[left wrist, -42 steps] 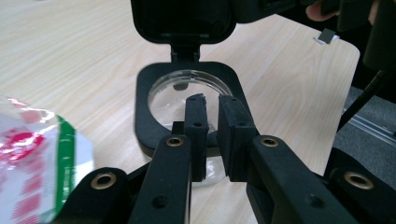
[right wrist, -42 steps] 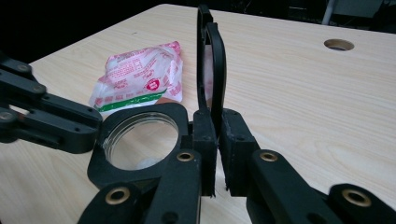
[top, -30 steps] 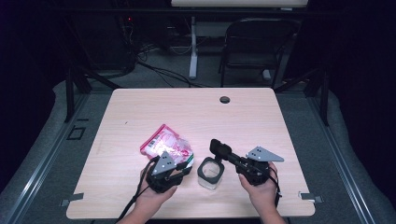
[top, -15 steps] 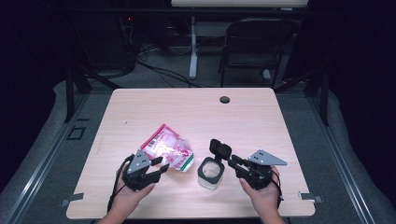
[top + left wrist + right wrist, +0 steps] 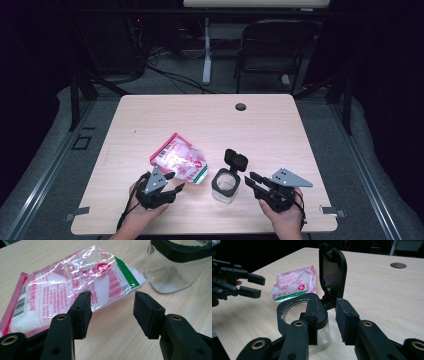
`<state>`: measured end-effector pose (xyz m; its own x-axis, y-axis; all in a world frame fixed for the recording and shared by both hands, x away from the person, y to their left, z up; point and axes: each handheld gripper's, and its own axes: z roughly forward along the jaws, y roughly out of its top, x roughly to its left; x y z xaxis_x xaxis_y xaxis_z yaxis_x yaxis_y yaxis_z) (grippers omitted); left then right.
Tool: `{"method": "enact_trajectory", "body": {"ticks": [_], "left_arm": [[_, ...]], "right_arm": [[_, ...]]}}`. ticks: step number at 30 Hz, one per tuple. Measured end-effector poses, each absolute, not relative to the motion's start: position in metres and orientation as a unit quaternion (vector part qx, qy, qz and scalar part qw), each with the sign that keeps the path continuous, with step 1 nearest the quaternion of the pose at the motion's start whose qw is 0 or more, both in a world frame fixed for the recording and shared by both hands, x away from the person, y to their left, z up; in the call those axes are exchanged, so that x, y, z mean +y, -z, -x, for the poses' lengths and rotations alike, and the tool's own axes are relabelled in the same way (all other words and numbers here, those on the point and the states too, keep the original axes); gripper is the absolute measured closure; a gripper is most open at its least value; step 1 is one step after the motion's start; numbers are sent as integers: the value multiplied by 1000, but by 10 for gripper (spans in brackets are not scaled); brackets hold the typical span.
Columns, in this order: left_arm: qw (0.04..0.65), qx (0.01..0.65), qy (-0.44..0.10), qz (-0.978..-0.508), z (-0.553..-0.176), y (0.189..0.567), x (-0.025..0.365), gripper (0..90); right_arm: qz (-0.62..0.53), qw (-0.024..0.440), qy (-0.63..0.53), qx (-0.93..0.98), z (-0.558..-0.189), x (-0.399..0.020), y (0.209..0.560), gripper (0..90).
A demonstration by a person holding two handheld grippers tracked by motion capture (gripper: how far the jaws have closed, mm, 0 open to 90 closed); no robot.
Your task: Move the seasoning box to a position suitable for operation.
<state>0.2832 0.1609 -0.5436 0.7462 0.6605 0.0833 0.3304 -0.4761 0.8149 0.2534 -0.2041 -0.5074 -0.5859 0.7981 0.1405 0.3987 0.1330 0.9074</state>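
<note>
Since a second ago the left gripper (image 5: 172, 184) has let go of the pink bag (image 5: 178, 161) and drawn back toward the near edge, while the right gripper (image 5: 251, 179) has backed off to the right of the jar (image 5: 224, 186). Both grippers' jaws have just been opening and stand released, nothing between them. The bag lies flat on the surface (image 5: 200, 120), just left of the glass jar, whose black hinged lid (image 5: 235, 161) stands up open.

A round cable hole (image 5: 241, 106) sits near the table's (image 5: 280, 130) far edge; a dark chair (image 5: 272, 50) stands behind.
</note>
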Motion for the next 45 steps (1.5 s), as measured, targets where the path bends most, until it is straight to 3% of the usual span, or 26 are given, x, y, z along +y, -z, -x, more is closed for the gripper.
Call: {"method": "enact_trajectory", "body": {"ticks": [26,32,45], "left_arm": [[368,281,-246,-852,-303,568,138,475],[370,276,-253,-850,-305,567,135,556],[380,272,-264,-844,-312,560,134,840]], "right_arm": [[-425,186,-528,712,-254,-212,509,695],[-425,186,-529,710,-253,-213,509,693],[-428,178,-540,702,-252,-215,506,692]]}}
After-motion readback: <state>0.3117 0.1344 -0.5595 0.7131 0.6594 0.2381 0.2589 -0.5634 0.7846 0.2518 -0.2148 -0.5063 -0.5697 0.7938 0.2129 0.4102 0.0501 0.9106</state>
